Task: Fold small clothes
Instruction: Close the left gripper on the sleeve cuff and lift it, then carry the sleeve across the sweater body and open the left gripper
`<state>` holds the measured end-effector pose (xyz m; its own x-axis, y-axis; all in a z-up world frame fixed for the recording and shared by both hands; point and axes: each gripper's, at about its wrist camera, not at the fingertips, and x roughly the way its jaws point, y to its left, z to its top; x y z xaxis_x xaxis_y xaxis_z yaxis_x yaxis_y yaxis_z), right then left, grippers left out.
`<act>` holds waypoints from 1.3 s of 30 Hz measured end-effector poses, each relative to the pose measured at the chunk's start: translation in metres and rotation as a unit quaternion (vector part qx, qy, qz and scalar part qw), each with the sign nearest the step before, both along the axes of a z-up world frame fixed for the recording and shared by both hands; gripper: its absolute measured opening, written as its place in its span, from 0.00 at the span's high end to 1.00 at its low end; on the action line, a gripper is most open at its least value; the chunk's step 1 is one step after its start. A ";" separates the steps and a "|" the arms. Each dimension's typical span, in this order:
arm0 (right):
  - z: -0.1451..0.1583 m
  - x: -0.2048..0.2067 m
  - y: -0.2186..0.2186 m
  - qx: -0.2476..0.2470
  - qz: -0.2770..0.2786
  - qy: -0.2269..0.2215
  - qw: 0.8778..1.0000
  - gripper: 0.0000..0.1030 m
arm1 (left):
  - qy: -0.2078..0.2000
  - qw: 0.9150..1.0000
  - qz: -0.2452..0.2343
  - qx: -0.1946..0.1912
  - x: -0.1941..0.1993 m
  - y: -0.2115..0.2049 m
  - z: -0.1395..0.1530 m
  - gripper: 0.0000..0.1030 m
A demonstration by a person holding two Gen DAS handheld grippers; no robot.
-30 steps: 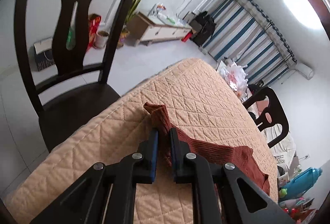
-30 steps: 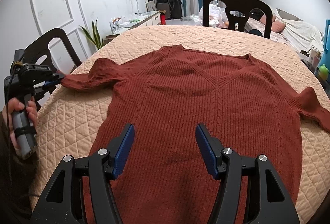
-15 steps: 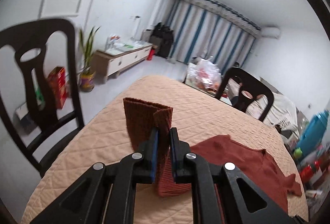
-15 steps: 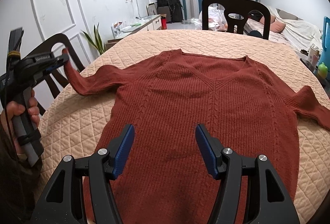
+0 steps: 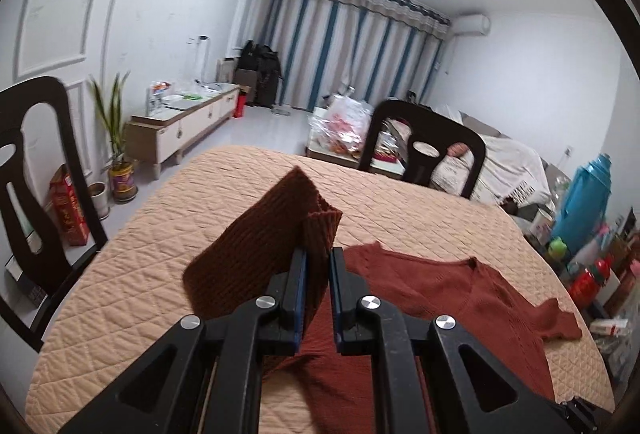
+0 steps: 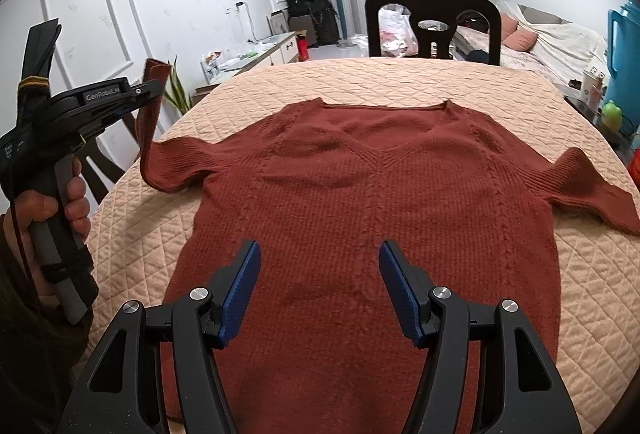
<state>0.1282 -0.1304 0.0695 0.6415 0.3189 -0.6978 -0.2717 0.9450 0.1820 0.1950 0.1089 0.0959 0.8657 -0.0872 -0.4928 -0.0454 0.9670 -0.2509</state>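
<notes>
A rust-red knit sweater (image 6: 372,194) lies flat, front up, on the quilted tan table cover (image 6: 400,82). My left gripper (image 5: 318,266) is shut on the cuff of its left sleeve (image 5: 256,254) and holds it lifted off the table. From the right wrist view that gripper (image 6: 154,90) stands at the far left, the sleeve (image 6: 150,122) hanging from it down to the shoulder. My right gripper (image 6: 320,274) hovers open over the sweater's lower body, nothing between its fingers. The other sleeve (image 6: 592,190) lies flat at the right.
A dark chair (image 6: 434,22) stands at the table's far side and another (image 5: 36,178) at its left edge. A blue thermos (image 5: 584,194) and several small items crowd the right side. A person's hand (image 6: 44,206) grips the left tool's handle.
The left gripper has risen with the sleeve cuff and rolled upright, lifting the sleeve off the table and carrying it inward. The right gripper stays open, barely shifted over the sweater.
</notes>
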 end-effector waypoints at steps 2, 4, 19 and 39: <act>0.000 0.001 -0.004 0.001 -0.004 0.000 1.000 0.40 | 0.006 1.000 -0.016 -0.008 0.004 -0.008 -0.002 0.88; -0.001 0.001 -0.006 0.002 -0.006 0.001 1.000 0.40 | 0.011 1.000 -0.028 -0.009 0.009 -0.016 -0.004 0.88; -0.004 0.000 -0.040 0.013 -0.040 0.008 0.999 0.40 | 0.036 0.995 -0.096 0.011 0.030 -0.085 -0.017 0.88; -0.008 -0.001 -0.061 0.022 -0.067 0.023 0.997 0.40 | 0.097 0.980 -0.174 0.020 0.037 -0.132 -0.043 0.81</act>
<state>0.1273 -0.1911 0.0612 0.6471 0.2640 -0.7152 -0.1345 0.9630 0.2337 0.2319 -0.0236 0.0529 0.6774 -0.3369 -0.6539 0.2456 0.9415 -0.2307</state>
